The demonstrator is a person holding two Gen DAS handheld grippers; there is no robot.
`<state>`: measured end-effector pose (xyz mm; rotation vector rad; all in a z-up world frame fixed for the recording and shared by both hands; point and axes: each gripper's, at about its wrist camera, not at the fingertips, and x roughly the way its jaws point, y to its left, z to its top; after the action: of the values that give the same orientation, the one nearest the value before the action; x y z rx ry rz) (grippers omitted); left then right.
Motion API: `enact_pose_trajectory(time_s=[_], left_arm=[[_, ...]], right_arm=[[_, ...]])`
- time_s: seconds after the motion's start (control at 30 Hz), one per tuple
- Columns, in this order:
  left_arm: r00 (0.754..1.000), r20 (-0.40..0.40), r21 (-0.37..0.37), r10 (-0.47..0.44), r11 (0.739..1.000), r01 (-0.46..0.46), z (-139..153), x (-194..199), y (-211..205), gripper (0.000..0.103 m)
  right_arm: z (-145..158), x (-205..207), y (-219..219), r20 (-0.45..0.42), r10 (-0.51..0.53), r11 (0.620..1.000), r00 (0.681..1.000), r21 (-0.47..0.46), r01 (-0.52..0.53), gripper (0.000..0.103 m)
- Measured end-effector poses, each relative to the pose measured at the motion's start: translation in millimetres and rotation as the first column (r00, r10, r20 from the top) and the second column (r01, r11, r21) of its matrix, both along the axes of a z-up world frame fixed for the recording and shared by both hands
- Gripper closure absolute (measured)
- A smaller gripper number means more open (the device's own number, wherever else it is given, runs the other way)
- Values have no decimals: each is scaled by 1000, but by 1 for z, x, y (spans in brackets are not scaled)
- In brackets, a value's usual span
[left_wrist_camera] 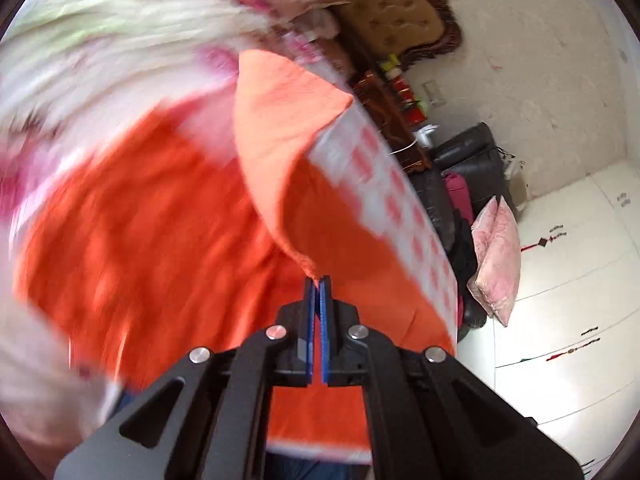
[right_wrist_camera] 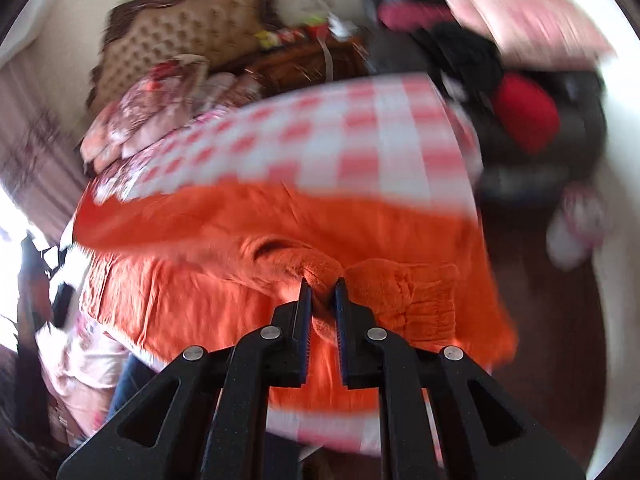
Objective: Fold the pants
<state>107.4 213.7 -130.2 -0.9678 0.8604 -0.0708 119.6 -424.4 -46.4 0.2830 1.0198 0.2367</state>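
Orange pants [left_wrist_camera: 132,216] pinched at a lifted corner by left claw [left_wrist_camera: 319,280]; bunched waistband gripped between part-spread fingers of right claw [right_wrist_camera: 322,282]. Spread over checked sheet [right_wrist_camera: 320,136] on bed. Beyond: tufted headboard [right_wrist_camera: 176,32], pink cushion [left_wrist_camera: 496,256].

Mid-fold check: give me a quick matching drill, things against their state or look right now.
Things:
1. left tongs
2. right tongs
3. orange pants
4. checked cloth

States:
a. red and white squares, under the pants
b. pinching a thin lifted corner
c. gripping a thick bunched fold
d. spread out, partly raised

Pairs: 1-b, 2-c, 3-d, 4-a
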Motion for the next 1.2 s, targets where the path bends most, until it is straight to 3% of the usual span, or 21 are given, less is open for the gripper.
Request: enact_pose_trajectory(time_s=[0.07, 0.13, 0.2, 0.23, 0.27, 0.33, 0.53, 0.6, 0.73, 0.83, 1.0, 1.03, 1.07, 1.13, 1.2], left_arm=[[999, -34, -48, 31, 998, -32, -33, -32, -3, 102], [998, -46, -58, 31, 998, -34, -47, -46, -7, 102], [999, -46, -60, 20, 998, -23, -49, -48, -11, 102], [999, -39, -55, 26, 998, -28, -47, -46, -12, 102], [999, -32, -64, 27, 998, -29, -46, -49, -10, 102], [999, -20, -85, 34, 996, -36, -42, -46, -10, 102], [999, 5, -111, 44, 993, -43, -38, -51, -4, 102], [999, 8, -117, 45, 992, -44, -39, -52, -2, 102], [999, 10, -121, 42, 992, -41, -42, -52, 0, 102], [999, 5, -131, 47, 990, -46, -48, -54, 2, 102], [999, 8, -145, 46, 988, -44, -51, -57, 5, 102], [999, 5, -157, 45, 987, -43, -51, -54, 6, 102], [999, 1, -169, 43, 985, -43, -50, -51, 8, 102], [999, 0, -183, 34, 983, -33, -36, -32, 13, 102], [999, 29, -187, 21, 982, -15, -12, -8, 17, 102]], right_arm=[[-25, -19, -13, -72, -66, 992, 995, 101, 73, 88], [-43, -37, -24, -130, -105, 965, 986, 226, 133, 84], [-52, -51, -30, -170, -140, 940, 975, 286, 185, 69], [-58, -57, -34, -194, -157, 919, 968, 330, 215, 63], [-66, -62, -40, -227, -177, 879, 958, 401, 258, 50], [-75, -66, -48, -281, -201, 800, 938, 506, 323, 46], [-91, -63, -45, -388, -258, 693, 885, 563, 450, 43], [-89, -60, -42, -391, -272, 681, 879, 567, 463, 42], [-90, -65, -50, -400, -331, 573, 855, 634, 519, 40], [-97, -69, -52, -413, -346, 529, 843, 656, 539, 39], [-102, -62, -56, -410, -372, 505, 833, 663, 552, 41], [-98, -57, -56, -391, -377, 534, 840, 649, 542, 51], [-96, -53, -57, -391, -380, 559, 838, 625, 545, 83], [-80, -28, -60, -421, -352, 603, 836, 581, 547, 89], [-36, 2, -67, -330, -370, 680, 868, 541, 496, 91]])
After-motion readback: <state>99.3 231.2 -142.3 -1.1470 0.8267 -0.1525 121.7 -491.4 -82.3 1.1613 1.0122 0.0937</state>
